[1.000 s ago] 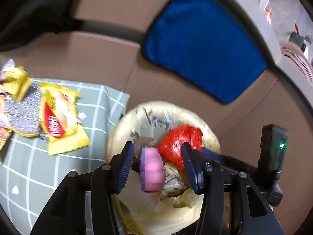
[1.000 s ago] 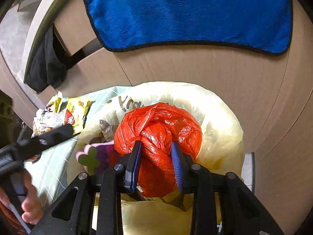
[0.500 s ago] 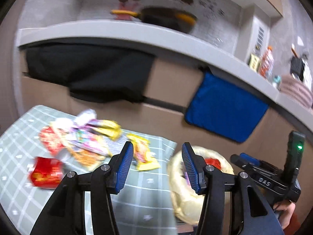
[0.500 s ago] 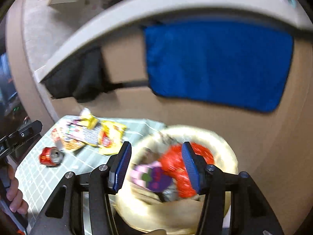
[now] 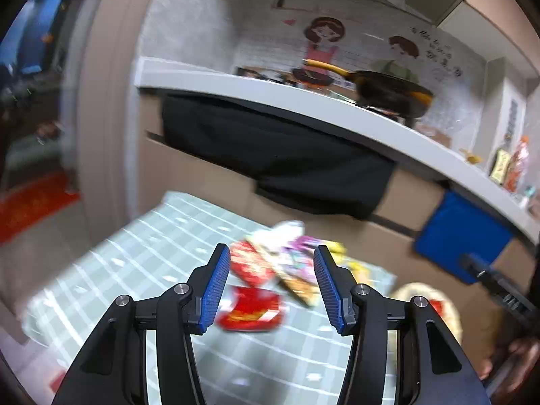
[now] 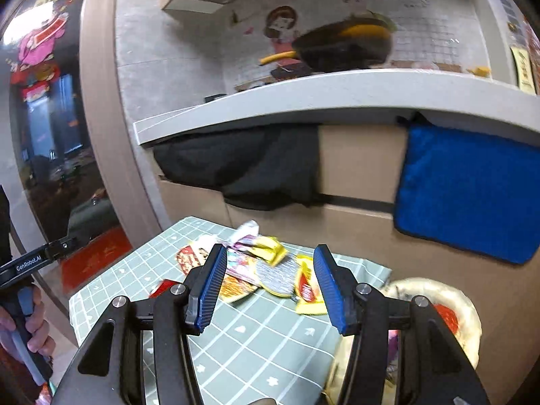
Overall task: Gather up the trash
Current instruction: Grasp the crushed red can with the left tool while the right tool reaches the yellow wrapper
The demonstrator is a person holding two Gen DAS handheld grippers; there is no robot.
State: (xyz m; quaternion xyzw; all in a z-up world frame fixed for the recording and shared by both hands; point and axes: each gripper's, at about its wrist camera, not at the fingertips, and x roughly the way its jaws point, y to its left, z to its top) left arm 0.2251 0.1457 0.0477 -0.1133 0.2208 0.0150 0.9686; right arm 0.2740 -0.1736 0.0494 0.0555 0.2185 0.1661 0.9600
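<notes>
A pile of snack wrappers lies on the green checked tablecloth; it also shows blurred in the left wrist view. A crushed red can lies in front of the pile, and shows in the right wrist view too. The yellow-lined trash bin stands right of the table with a red bag inside. My left gripper is open and empty above the table. My right gripper is open and empty, above the table near the bin.
A grey counter with a black pan runs behind the table. A black cloth and a blue towel hang on the cabinet front. The other hand-held gripper shows at the left edge.
Both grippers let go over the bin, the left of a pink piece and the right of the red bag, opened, rose and swung left toward the table.
</notes>
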